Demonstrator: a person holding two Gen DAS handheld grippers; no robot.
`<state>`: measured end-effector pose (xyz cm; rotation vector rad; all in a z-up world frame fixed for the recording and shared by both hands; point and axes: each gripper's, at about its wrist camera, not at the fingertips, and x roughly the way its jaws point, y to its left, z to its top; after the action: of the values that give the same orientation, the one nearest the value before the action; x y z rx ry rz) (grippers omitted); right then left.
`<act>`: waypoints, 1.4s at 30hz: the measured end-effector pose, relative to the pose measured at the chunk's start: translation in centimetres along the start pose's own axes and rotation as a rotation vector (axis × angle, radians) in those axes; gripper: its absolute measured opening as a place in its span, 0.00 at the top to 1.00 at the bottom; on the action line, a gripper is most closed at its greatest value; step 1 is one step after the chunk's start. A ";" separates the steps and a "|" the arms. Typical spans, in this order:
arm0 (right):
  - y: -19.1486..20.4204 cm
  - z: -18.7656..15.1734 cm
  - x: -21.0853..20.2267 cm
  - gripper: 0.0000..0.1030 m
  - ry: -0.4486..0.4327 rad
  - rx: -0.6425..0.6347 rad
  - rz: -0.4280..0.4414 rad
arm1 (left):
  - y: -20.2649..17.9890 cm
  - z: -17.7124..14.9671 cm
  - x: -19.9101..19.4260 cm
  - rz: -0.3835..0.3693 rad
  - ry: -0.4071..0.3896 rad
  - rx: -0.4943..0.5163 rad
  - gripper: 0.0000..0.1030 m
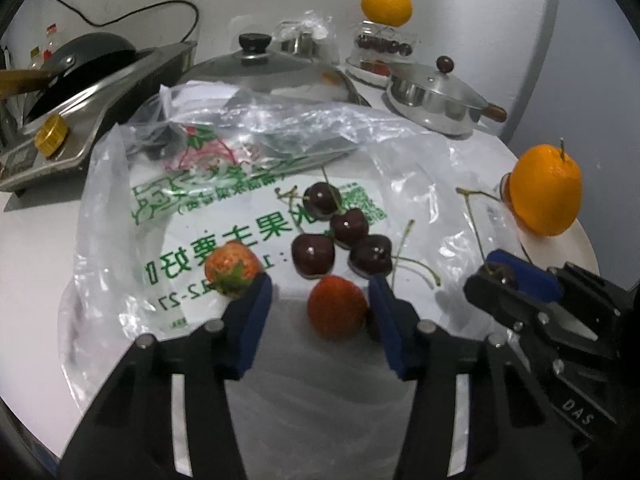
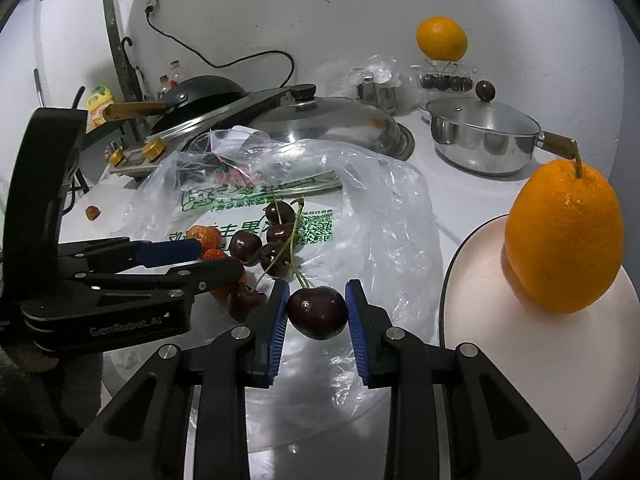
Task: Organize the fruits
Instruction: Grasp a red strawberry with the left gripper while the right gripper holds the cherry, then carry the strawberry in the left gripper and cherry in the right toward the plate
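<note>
While the right hand-held gripper [image 2: 317, 312] pinches a cherry [image 2: 318, 312], the left hand-held gripper [image 1: 320, 300], tilted down, straddles a strawberry [image 1: 337, 307], unclamped.

- The left gripper [image 1: 320, 292] is showing black angular finger arms tipped with dark blue pads, with round silver screws studding the joints.
- The right gripper [image 2: 317, 308] is wearing ribbed blue pads [image 2: 280, 320] on matching black arms.
- White lettering is marking both black bodies.

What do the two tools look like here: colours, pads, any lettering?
Both are black, angular two-finger frames with silver pivot bolts and blue ribbed pads. The left tool carries pale "GenRobot.AI" lettering on its side; the right tool shows "DAS" on its body. No cables or sleeves visible.
</note>
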<state>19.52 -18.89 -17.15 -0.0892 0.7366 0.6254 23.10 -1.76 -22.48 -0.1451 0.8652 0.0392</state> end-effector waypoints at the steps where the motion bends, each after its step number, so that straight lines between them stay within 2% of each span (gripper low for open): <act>1: 0.0 0.0 0.0 0.70 0.000 0.000 0.001 | 0.1 0.0 0.1 -0.007 0.003 -0.006 0.52; 10: 0.0 0.0 0.1 0.70 0.005 -0.001 -0.002 | 0.5 0.2 0.5 -0.051 0.019 -0.048 0.62; 13: 0.1 0.0 0.2 0.70 0.007 -0.003 -0.007 | 0.7 0.1 0.4 -0.079 0.022 -0.060 0.68; 24: 0.5 0.1 -0.1 0.70 0.009 -0.011 -0.031 | 0.8 -0.1 -0.5 -0.133 0.006 -0.065 0.70; 42: 0.6 1.4 -3.5 0.70 -0.060 -0.029 -0.083 | -0.5 1.1 -4.8 -0.148 -0.090 -0.004 0.70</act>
<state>18.01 -19.72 -13.78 -0.1265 0.6626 0.5568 20.84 -1.95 -18.03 -0.2093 0.7627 -0.0901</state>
